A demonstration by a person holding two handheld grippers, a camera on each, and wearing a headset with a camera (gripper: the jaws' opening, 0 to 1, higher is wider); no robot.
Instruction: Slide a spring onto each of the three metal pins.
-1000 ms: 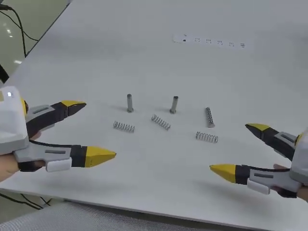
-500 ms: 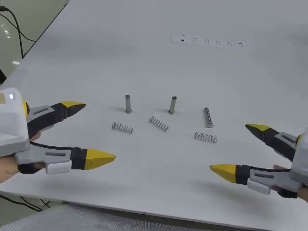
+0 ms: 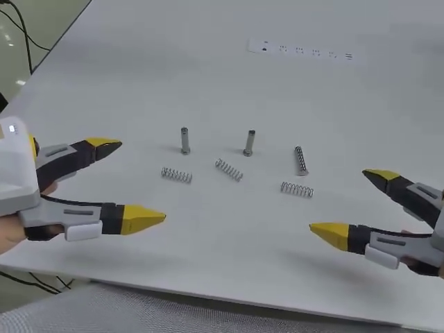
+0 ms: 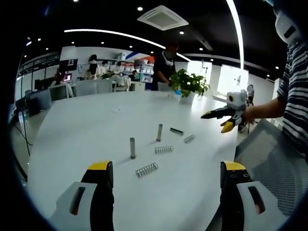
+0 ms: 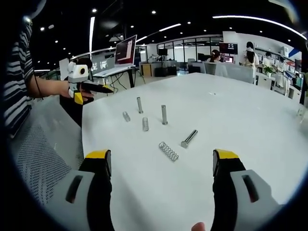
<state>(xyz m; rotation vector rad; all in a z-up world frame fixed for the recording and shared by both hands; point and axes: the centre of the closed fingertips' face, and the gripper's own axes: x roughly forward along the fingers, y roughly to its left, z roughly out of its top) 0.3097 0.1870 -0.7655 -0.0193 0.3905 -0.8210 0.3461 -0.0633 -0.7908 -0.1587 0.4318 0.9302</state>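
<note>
On the white table (image 3: 208, 76), about mid-surface and between the two grippers, three metal pins sit in a row, with three springs lying just in front of them and none threaded on. The left pin (image 3: 185, 140) stands upright. The middle pin (image 3: 250, 143) also stands upright. The right pin (image 3: 300, 159) lies flat on the surface, its length running away from the person. The left spring (image 3: 177, 175) lies on its side near the foot of the left pin, apart from it. The middle spring (image 3: 229, 169) lies at a slant between the two upright pins, nearer the middle one and not touching it. The right spring (image 3: 297, 189) lies crosswise just beside the near end of the right pin; contact between them cannot be determined. The left gripper (image 3: 139, 182) is held above the table's near left side, jaws spread wide with nothing between them, yellow tips pointing toward the parts and well apart from them. The right gripper (image 3: 338, 200) is held above the near right side, jaws likewise spread wide and empty, apart from the right spring. A row of sockets (image 3: 300, 50) is set flush into the table top farther back. A dark cable (image 3: 26, 38) runs over the floor beyond the table's left edge. A grey mesh surface (image 3: 104, 312) shows below the near edge. In the left gripper view a potted plant (image 4: 188, 83) stands at the far end of the table.
</note>
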